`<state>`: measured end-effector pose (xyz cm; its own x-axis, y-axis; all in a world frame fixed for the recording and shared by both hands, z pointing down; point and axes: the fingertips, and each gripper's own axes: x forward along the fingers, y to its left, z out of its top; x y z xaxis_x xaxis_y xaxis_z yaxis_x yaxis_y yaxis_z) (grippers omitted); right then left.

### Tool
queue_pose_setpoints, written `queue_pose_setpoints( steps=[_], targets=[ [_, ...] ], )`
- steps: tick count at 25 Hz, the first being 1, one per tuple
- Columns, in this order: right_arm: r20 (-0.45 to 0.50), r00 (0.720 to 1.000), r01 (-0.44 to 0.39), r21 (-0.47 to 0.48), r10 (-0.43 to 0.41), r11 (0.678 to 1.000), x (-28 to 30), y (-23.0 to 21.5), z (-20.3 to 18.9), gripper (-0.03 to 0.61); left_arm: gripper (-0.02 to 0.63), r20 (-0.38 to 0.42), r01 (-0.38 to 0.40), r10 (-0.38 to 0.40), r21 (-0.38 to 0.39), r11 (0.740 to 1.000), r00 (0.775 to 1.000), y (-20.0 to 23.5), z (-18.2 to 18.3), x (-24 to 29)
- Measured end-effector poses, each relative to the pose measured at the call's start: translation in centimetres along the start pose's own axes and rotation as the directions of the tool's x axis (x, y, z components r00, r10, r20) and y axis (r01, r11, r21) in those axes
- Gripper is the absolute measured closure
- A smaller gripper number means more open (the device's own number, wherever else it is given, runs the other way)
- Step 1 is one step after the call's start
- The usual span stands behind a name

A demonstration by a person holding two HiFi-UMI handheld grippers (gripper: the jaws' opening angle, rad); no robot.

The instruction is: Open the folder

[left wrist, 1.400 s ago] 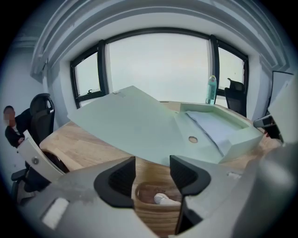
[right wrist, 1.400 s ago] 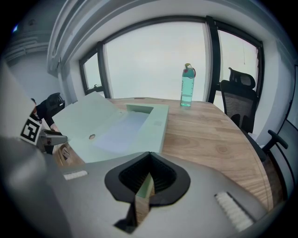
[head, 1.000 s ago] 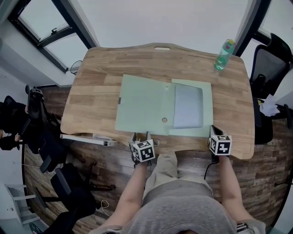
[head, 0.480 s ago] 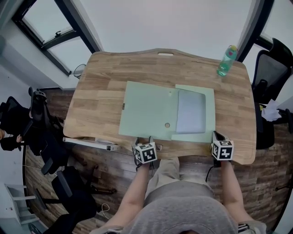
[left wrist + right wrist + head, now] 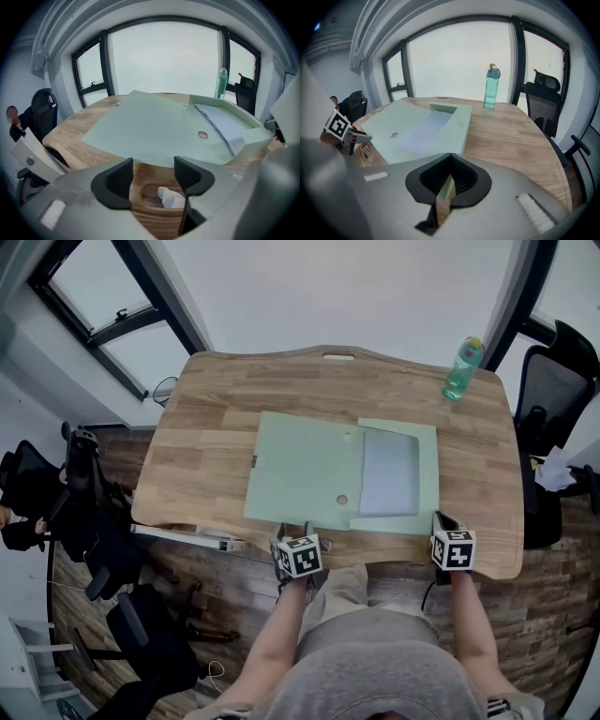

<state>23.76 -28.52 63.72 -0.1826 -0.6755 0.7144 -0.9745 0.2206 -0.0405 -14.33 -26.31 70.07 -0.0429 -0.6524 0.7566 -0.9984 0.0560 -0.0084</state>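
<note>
Pale green folder lies open and flat, mid desk. L gripper at desk's near edge, jaws spread, only wood btwn. R gripper at same edge, jaws pressed together.

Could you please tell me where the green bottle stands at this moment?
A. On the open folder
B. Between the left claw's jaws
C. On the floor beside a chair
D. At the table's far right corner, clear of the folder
D: in the head view the bottle stands upright on the bare wood of the table at its far right corner, with wood showing between it and the open folder.
</note>
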Motion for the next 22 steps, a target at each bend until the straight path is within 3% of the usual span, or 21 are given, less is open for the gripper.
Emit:
queue_pose_setpoints(
  steps=[9, 14, 17, 22],
  targets=[
    [0.033, 0.999, 0.027, -0.003, -0.027, 1.0, -0.2, 0.1, 0.1, 0.578, 0.337, 0.102, 0.036, -0.035, -0.013, 0.999, 0.994, -0.5, 2.0, -2.0],
    [0.072, 0.997, 0.014, -0.047, -0.01, 0.999, -1.2, 1.4, 0.9, 0.578, 0.384, 0.153, 0.071, -0.065, -0.03, 0.997, 0.986, -1.3, 3.6, -3.9],
    [0.116, 0.993, -0.019, -0.047, 0.025, 0.999, -2.4, 3.0, 1.7, 0.578, 0.452, 0.187, 0.073, -0.064, -0.04, 0.997, 0.98, -1.6, 4.5, -5.4],
    [0.18, 0.976, -0.109, -0.078, 0.122, 0.991, -4.8, 7.0, 2.8, 0.578, 0.505, 0.226, 0.101, -0.089, -0.041, 0.994, 0.97, -2.4, 5.1, -8.1]
  ],
)
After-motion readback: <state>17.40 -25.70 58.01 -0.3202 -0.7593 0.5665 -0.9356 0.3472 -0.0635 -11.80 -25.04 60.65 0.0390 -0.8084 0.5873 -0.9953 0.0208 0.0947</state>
